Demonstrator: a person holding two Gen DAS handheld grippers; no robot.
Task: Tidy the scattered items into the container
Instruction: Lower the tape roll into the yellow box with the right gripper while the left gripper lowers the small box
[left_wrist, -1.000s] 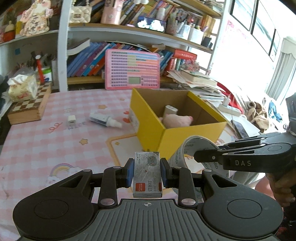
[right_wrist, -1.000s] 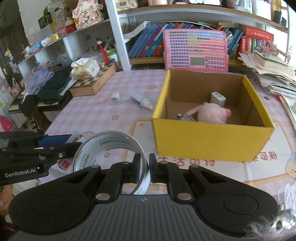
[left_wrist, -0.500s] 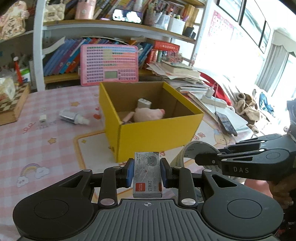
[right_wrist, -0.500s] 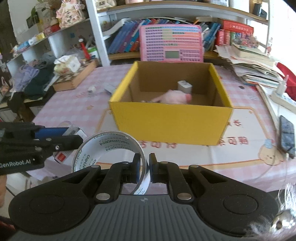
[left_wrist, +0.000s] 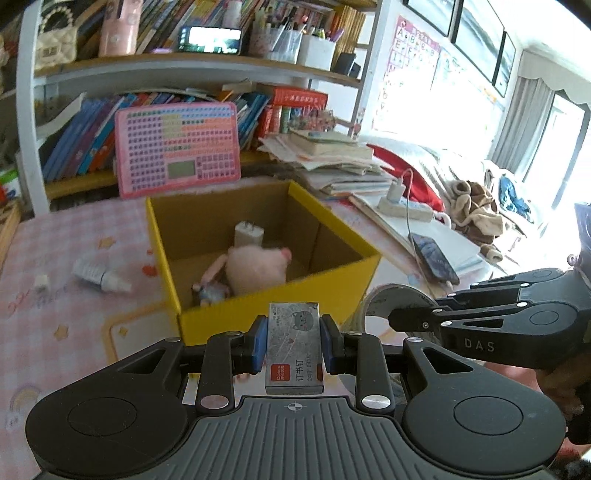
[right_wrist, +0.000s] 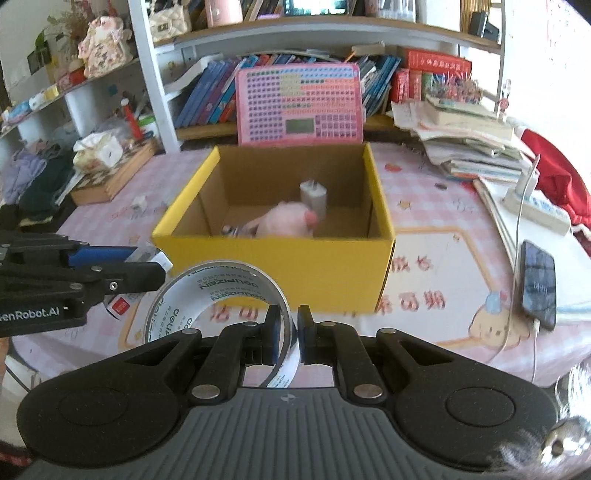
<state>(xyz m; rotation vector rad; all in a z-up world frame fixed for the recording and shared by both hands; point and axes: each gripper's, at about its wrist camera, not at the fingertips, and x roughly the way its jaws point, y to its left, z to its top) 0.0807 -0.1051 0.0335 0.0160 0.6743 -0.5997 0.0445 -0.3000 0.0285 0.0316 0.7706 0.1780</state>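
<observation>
Staple box: a small grey box (left_wrist: 294, 347) printed with a cat face, with a red label and dark characters at its near end, is seen in the left wrist view; it is held off the desk, just short of the yellow box's near wall.
Tape roll: a wide ring of clear tape (right_wrist: 218, 310) with green lettering on its inner face is held upright, edge-on to the camera, above the near edge of the desk and in front of the yellow box.
Yellow box: an open cardboard box (right_wrist: 280, 273), yellow outside and brown inside, is set near the middle of the desk, in front of a pink keyboard toy (right_wrist: 299, 105) propped at the back edge.
Box contents: a pink plush toy (right_wrist: 286, 223), a white plug adapter (right_wrist: 313, 195) against the back wall and a small item too blurred to name are seen inside.
Loose items: a small spray bottle (left_wrist: 99, 276) and a small white cube (left_wrist: 40, 283) are left on the pink checked desk (left_wrist: 55, 314), left of the yellow box and apart from it.
Left gripper: the left gripper (left_wrist: 294, 345) is tilted downward toward the yellow box; its blue pads are clamped on the two long sides of the staple box.
Right gripper: the right gripper (right_wrist: 292, 334) is tilted downward, facing the yellow box squarely; its fingers are pinched together on the wall of the tape roll, one inside the ring and one outside.
Grippers together: they are carried side by side, close but not touching.
Desk right edge: a phone (right_wrist: 538, 282) on a cable is laid there.
</observation>
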